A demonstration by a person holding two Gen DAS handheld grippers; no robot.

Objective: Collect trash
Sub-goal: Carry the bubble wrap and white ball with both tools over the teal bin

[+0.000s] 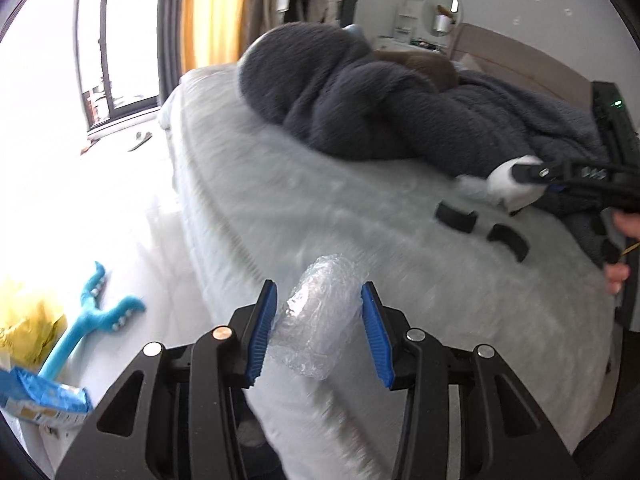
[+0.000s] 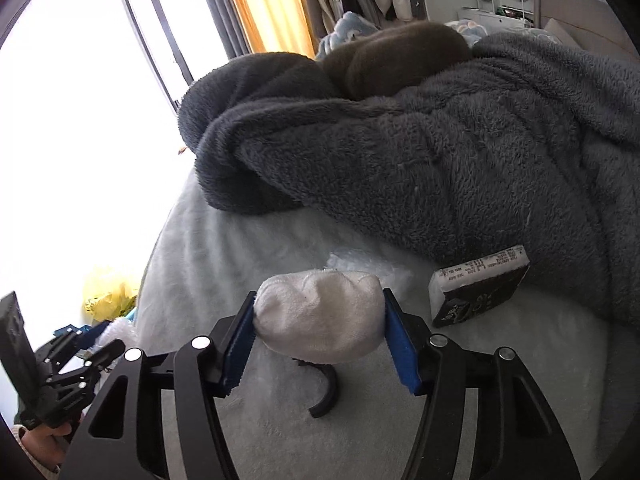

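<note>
A bubble-wrap roll, its long axis upright, is pinched in the left hand-held gripper; a white wad, lying crosswise, is clamped in the right hand-held gripper.

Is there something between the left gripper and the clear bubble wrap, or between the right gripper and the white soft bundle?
Nothing visible. The left gripper already clamps the crumpled clear bubble wrap between its blue pads, and the right gripper has the white soft cloth bundle between its pads, above the pale fleece bedcover.
</note>
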